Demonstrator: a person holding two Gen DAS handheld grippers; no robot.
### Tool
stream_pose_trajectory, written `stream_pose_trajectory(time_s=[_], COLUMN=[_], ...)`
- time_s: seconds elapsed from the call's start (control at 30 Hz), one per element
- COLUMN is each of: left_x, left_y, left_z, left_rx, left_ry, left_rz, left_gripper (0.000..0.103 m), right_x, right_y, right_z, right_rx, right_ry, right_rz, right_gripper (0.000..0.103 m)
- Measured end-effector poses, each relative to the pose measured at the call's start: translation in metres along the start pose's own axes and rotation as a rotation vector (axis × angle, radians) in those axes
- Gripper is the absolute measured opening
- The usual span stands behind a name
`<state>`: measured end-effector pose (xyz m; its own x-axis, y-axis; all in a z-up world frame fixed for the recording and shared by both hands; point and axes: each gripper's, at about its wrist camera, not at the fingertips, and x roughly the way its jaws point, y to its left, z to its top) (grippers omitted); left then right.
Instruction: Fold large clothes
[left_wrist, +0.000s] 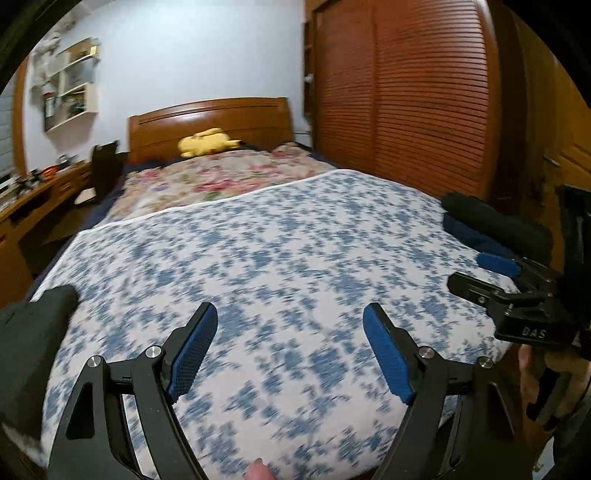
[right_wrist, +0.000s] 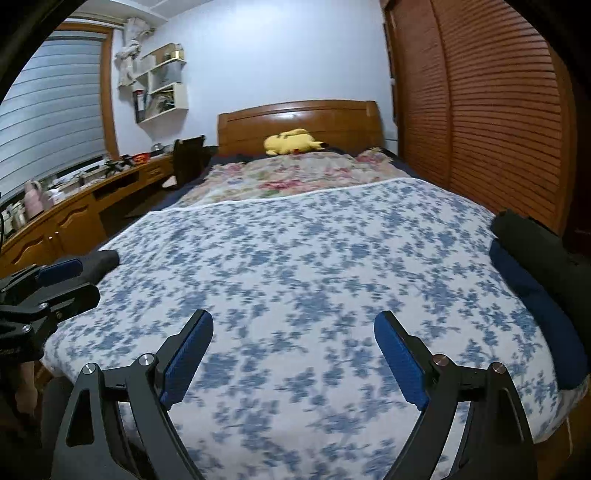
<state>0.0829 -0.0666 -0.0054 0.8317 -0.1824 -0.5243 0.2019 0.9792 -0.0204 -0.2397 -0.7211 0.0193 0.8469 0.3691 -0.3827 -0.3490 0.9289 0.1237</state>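
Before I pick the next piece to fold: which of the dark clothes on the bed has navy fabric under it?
The black pile at the bed's right edge, by the wardrobe; it rests on a navy garment. The left-edge one shows none.

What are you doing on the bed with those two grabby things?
A person holds a hand-held gripper in each hand over the bed. The left gripper and right gripper are both open and empty, above the blue-flowered cover. Dark clothes lie at the left edge and in a stack at the right edge. Nothing is picked up yet.
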Motion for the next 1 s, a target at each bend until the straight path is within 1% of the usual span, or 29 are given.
stream_pose_trajectory(time_s=[0.13,0.17,0.2,0.43,0.67,0.87,1.0], left_x=[-0.01,-0.012,-0.015,-0.036,-0.059,-0.077,-0.084], left_y=[0.016,0.019,0.021,0.035,0.049,0.055,0.057], left_z=[-0.011,-0.015,-0.017,-0.033,-0.03,-0.023,-0.021], left_rx=[-0.033,-0.031,-0.031,-0.065,-0.104,-0.113,-0.117], left_ry=[0.012,0.014,0.017,0.007,-0.045,-0.102,-0.12], left_rz=[0.057,0.07,0.082,0.099,0.124,0.147,0.155], left_gripper=[0.082,0.082,0.082,0.082,0.082,0.082,0.082], right_x=[-0.003,0.009,0.008,0.024,0.028,0.02,0.016], right_y=[0.016,0.014,0.018,0.03,0.033,0.033,0.031], right_z=[-0.003,-0.006,-0.006,-0.008,-0.001,0.003,0.002], right_rx=[-0.021,-0.026,-0.03,-0.05,-0.068,-0.083,-0.075], right_ry=[-0.011,-0.009,-0.009,-0.004,-0.041,-0.1,-0.13], right_rz=[0.027,0.034,0.043,0.069,0.076,0.079,0.085], right_gripper=[0.09,0.09,0.09,0.09,0.09,0.09,0.09])
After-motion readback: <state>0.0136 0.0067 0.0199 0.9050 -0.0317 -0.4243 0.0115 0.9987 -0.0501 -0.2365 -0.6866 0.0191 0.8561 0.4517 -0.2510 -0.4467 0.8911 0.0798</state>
